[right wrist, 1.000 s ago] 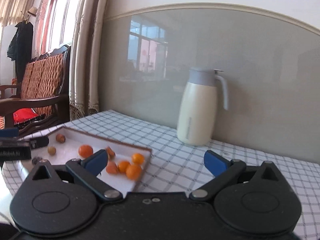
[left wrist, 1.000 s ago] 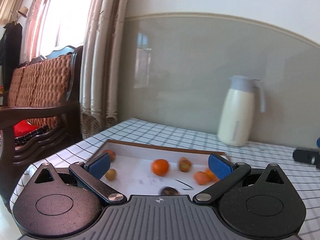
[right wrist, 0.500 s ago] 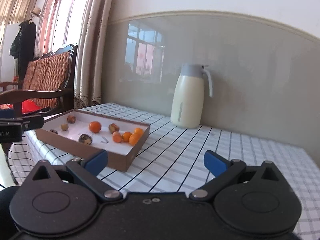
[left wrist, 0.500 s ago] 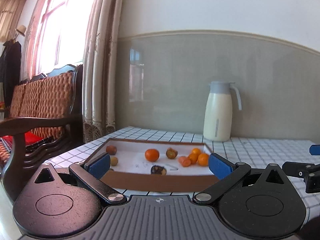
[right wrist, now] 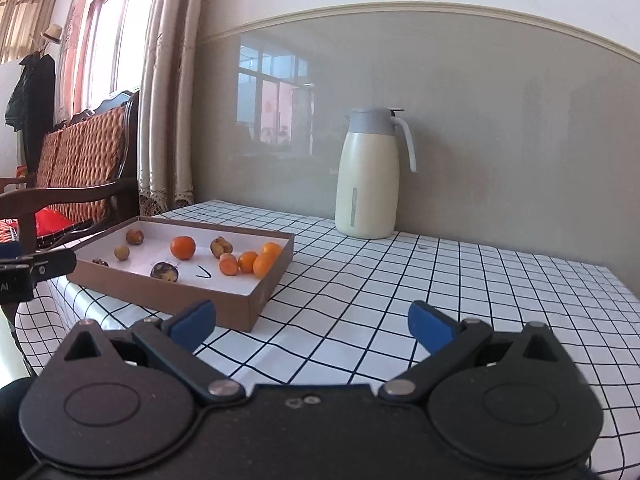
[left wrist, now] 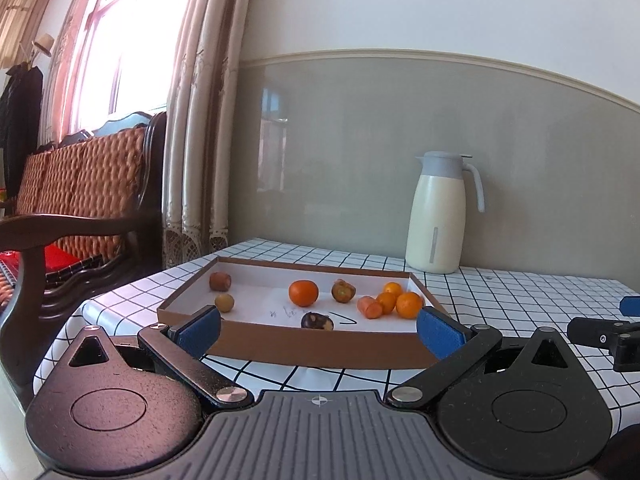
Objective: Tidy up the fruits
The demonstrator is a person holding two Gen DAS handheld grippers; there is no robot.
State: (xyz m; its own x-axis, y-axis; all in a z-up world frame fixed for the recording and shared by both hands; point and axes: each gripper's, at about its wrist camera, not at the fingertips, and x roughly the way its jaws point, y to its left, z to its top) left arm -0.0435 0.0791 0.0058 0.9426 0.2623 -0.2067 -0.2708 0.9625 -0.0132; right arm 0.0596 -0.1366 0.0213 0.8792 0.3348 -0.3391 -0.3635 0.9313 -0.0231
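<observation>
Both claws hang spread and empty above the checked surface (right wrist: 360, 280). The left claw (left wrist: 319, 330) faces the near wall of the shallow brown box (left wrist: 320, 346); the right claw (right wrist: 312, 326) sits beside the box's near corner. Inside the box lie a larger orange (left wrist: 303, 293), a cluster of small oranges (left wrist: 394, 302) at its right end, and several brownish fruits (left wrist: 220, 281) toward the left. A cream thermos jug (right wrist: 367, 174) stands upright by the wall.
</observation>
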